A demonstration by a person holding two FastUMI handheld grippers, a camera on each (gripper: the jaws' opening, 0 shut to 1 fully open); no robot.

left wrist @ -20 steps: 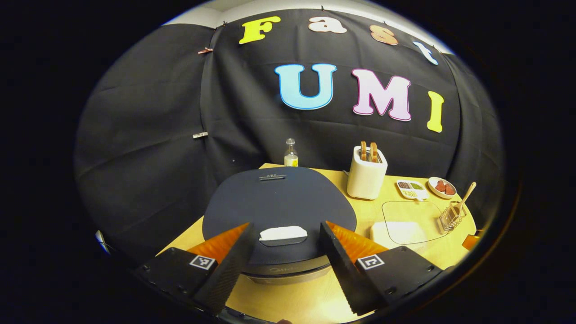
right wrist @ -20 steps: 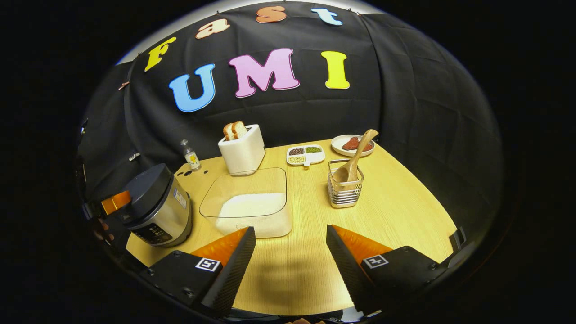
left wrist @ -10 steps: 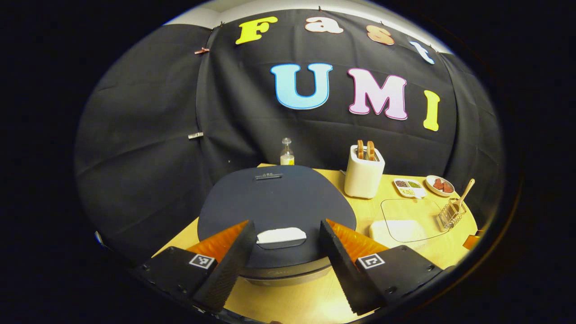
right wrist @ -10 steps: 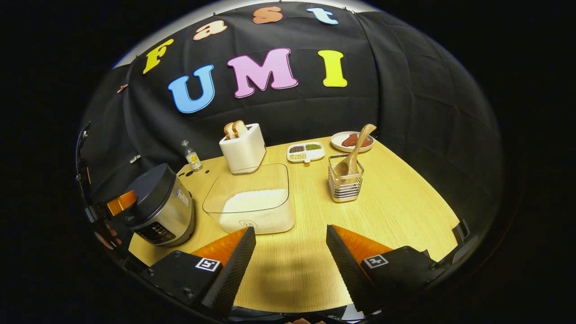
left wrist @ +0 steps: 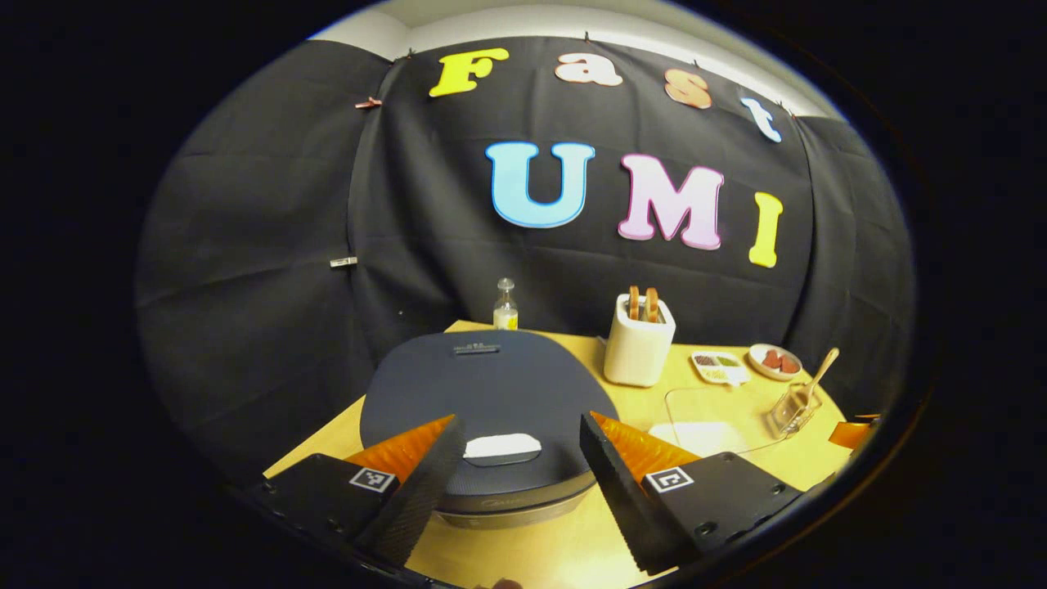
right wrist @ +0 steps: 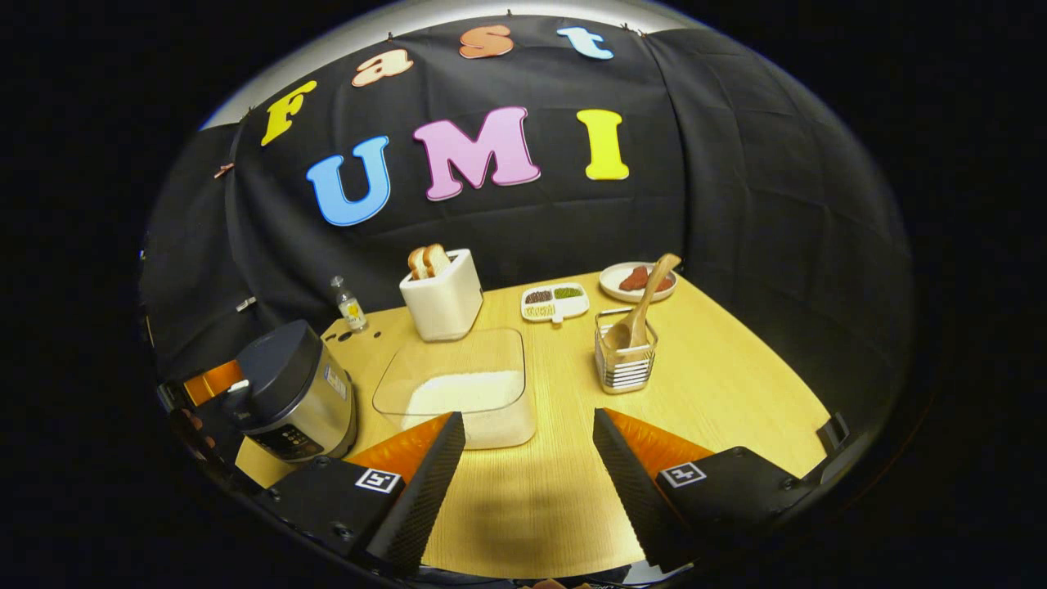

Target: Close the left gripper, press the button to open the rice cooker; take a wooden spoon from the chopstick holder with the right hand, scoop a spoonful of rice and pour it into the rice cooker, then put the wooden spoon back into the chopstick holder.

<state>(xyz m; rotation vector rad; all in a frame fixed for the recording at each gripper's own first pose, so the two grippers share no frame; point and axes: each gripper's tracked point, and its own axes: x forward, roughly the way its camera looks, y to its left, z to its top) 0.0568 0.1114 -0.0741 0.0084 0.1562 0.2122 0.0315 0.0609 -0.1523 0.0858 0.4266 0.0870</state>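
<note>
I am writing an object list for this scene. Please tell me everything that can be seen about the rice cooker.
The rice cooker stands upright at the table's near left corner, left of the clear rice box. Its lid is dark, matte, rounded and closed, with a pale oblong button at the front edge. The body looks like silvery metal, with a dark control panel and a small side label. The left hand-held gripper is open just before the button, not visibly touching it.

A matt dark lid [left wrist: 491,384] is seen on the rice cooker [right wrist: 298,401], above a glossy metallic body. Pale grained wood forms the table [right wrist: 720,384]; wire metal forms the chopstick holder [right wrist: 626,364], smooth wood the spoon [right wrist: 642,307].
</note>
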